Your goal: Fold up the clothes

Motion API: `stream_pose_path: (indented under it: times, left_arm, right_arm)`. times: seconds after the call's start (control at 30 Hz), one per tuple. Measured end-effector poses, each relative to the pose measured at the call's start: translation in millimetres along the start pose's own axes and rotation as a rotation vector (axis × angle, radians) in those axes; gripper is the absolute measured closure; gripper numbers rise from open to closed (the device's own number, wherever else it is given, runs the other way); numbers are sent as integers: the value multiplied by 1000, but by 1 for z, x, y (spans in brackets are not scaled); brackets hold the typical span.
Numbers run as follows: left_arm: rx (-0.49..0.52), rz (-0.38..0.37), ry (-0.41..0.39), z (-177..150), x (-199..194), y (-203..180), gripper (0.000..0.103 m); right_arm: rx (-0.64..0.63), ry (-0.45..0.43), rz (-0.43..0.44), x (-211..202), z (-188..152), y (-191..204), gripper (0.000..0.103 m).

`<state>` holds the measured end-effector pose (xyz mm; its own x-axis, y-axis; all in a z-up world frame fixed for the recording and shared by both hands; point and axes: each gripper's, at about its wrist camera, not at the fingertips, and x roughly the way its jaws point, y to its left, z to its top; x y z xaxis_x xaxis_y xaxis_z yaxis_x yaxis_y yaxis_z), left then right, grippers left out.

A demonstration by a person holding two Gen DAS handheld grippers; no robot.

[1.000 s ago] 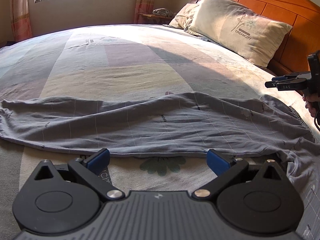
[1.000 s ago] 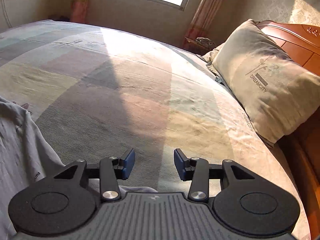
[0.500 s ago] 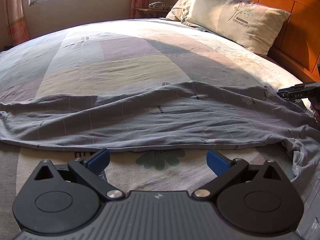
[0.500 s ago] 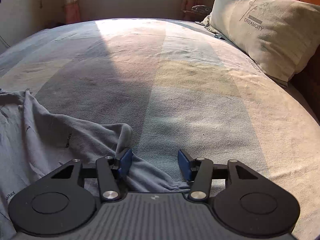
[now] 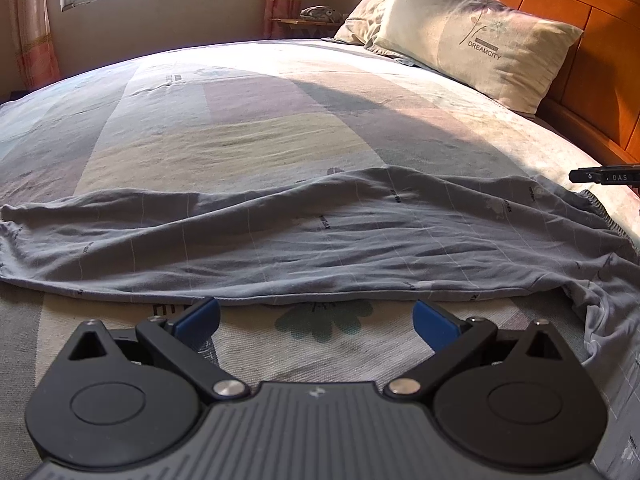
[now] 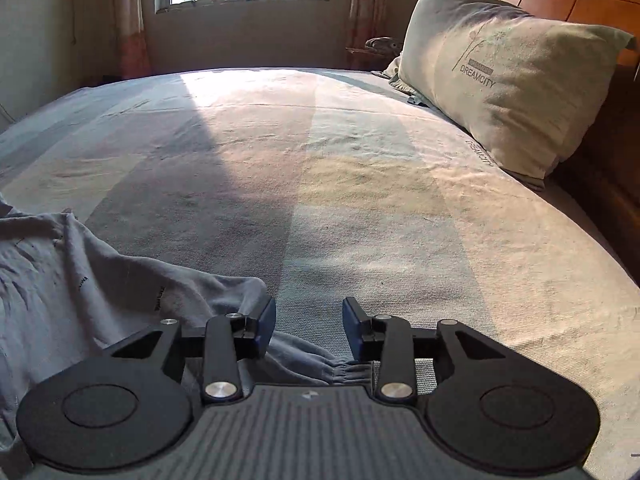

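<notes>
Grey garment (image 5: 320, 248) stretched across the bed (image 5: 248, 128), long axis running left to right. Left tool (image 5: 316, 316) gapes wide just short of its near edge. Right tool (image 6: 309, 328), half spread, straddles the gathered end (image 6: 344, 372) and sits nearer.

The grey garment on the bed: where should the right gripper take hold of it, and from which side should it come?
Probably at the gathered elastic edge of the grey garment, which lies flat on the bed between the open fingers of the right gripper. Come from above, fingers pointing down: the bunched band is thicker than the thin cloth beside it.
</notes>
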<state>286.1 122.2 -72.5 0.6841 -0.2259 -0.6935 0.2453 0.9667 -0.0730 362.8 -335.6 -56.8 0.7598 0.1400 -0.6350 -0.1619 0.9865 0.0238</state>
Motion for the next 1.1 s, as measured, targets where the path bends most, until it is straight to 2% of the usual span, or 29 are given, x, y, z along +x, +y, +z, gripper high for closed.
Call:
stream_pose_path:
  times: [0.03, 0.07, 0.1, 0.23, 0.37, 0.43, 0.57, 0.67, 0.73, 0.77, 0.83, 0.9, 0.97, 1.03, 1.1]
  left_arm:
    - [-1, -1, 1, 0, 1, 0, 1]
    - [1, 0, 4, 0, 2, -1, 1]
    - [4, 1, 6, -1, 2, -2, 1]
    - [25, 4, 16, -2, 5, -6, 1]
    - [25, 4, 22, -3, 6, -5, 1]
    - [22, 6, 21, -3, 6, -4, 1]
    - [10, 1, 13, -2, 4, -2, 1]
    - [18, 3, 16, -2, 4, -3, 1]
    - [18, 2, 17, -2, 5, -4, 1]
    - [19, 1, 18, -2, 6, -4, 1]
    - [23, 1, 23, -3, 7, -5, 1]
    - [24, 1, 27, -3, 8, -6, 1]
    - [24, 1, 29, -4, 8, -6, 1]
    - [26, -3, 25, -3, 7, -6, 1]
    - [22, -7, 21, -3, 6, -6, 1]
  right_arm:
    - [18, 6, 20, 0, -2, -5, 55]
    - [30, 20, 44, 2, -4, -9, 45]
    - [28, 32, 57, 4, -7, -10, 43]
    - [-85, 67, 0, 20, -27, 5, 42]
    - [-129, 70, -25, 18, -27, 13, 44]
    - [-125, 71, -17, 15, -20, 10, 45]
    - [-4, 8, -26, 9, -5, -18, 46]
    - [-5, 100, -15, 24, -15, -24, 45]
    - [-35, 77, -25, 22, -27, -17, 45]
    - [-27, 72, -20, 20, -30, -14, 47]
    - [-30, 57, -15, 15, -34, -7, 62]
    - [-85, 47, -36, 12, -36, 4, 73]
    - [-117, 34, -95, 10, -32, 12, 76]
    - [-77, -19, -181, 7, -26, 7, 77]
    - [-45, -26, -240, 8, -23, 4, 77]
